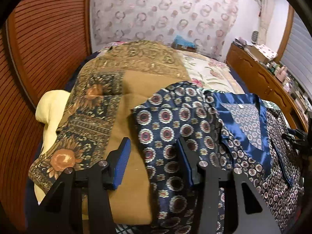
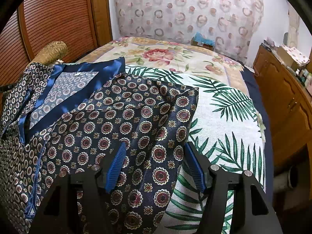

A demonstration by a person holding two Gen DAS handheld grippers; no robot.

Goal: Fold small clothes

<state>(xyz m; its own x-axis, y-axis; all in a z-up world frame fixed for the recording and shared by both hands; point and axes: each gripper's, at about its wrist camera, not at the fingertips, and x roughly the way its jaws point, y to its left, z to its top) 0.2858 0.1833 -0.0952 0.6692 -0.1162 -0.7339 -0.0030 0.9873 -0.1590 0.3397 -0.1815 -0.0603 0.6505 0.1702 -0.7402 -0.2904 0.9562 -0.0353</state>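
Fingers of both grippers, left (image 1: 154, 162) and right (image 2: 154, 167), stood apart, gripping nothing. Patterned shirt (image 2: 136, 120) lay spread on bed (image 2: 224, 117), collar open, likely flattened ready for folding.

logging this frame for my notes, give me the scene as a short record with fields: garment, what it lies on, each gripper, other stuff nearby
garment: navy medallion-print garment with blue satin trim, spread out, not yet folded
surface: bed, over a palm-leaf cloth and a brown sunflower-print cloth
left gripper: open, over the garment's edge, gripping nothing
right gripper: open, jaws straddling the garment's edge
nearby: floral bedspread, wooden dresser, patterned curtain
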